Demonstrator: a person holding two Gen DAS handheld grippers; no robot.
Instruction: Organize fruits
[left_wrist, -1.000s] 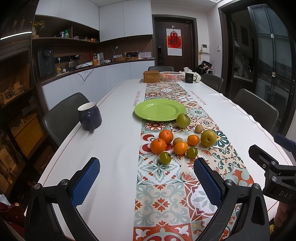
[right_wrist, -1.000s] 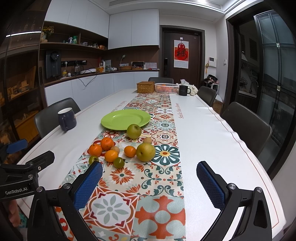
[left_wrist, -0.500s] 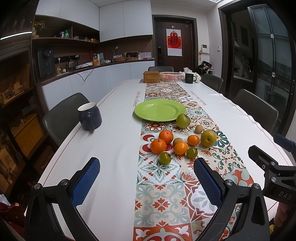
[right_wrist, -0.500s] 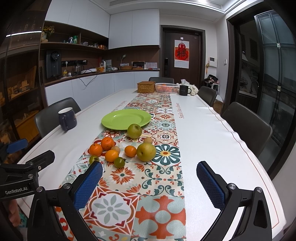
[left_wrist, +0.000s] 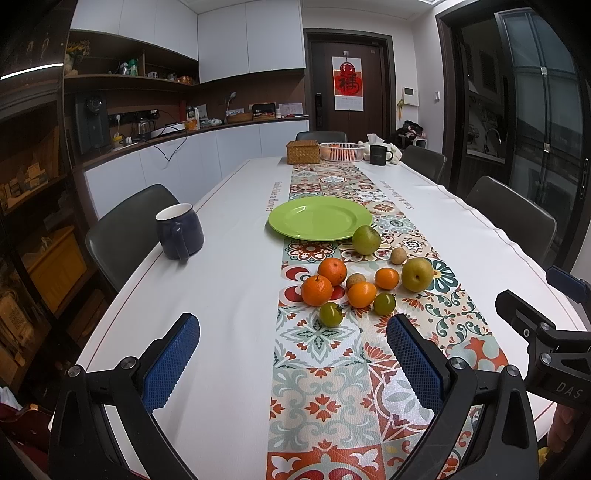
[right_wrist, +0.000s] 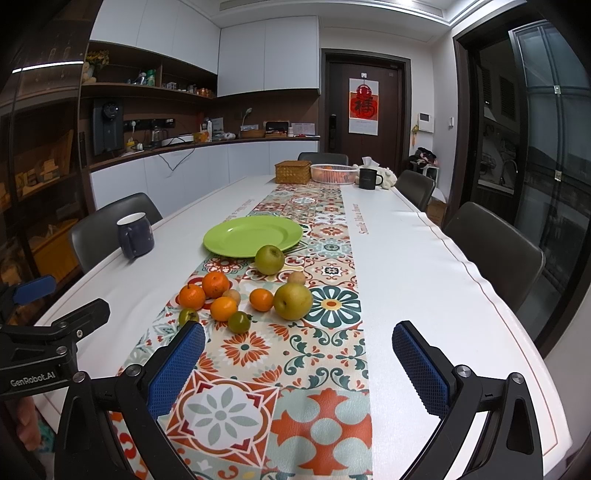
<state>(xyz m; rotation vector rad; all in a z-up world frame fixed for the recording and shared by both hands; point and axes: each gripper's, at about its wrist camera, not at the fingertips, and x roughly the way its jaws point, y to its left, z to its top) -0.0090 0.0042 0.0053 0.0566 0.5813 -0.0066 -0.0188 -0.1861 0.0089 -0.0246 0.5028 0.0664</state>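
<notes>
In the left wrist view, the left claw (left_wrist: 291, 354) fills the bottom of the frame, spread wide and holding nothing, its blue textured pads (left_wrist: 171, 360) hanging above the white-clothed surface (left_wrist: 229, 295). The fruits sit in a loose cluster just right of centre on the patterned floral runner (left_wrist: 325, 369): four round orange mandarins (left_wrist: 317, 290), two small green fruits (left_wrist: 331, 314), two small tan ones (left_wrist: 355, 280) and two larger yellow-green pears (left_wrist: 417, 274). Behind them, in the middle of the frame, lies the bare round green plate (left_wrist: 319, 218), the farther pear (left_wrist: 366, 240) just beside its rim. I judge the mandarins light and a little soft, best taken across the widest part with mild pressure; all of them are round and likely to roll if nudged. A dark blue mug (left_wrist: 179, 232) stands at centre left, well apart from the fruit.

In the right wrist view, the right claw (right_wrist: 298, 363) at the bottom is likewise wide apart and empty. The nearer pear (right_wrist: 293, 301) sits at mid-frame with open runner on its near and right sides, so it looks easiest to reach; it seems heavier and firmer, with smooth skin that may slip. The mandarins (right_wrist: 192, 297) crowd close, some touching, leaving little room for a pad between them. The surface's right edge (right_wrist: 491, 295) is well clear.
</notes>
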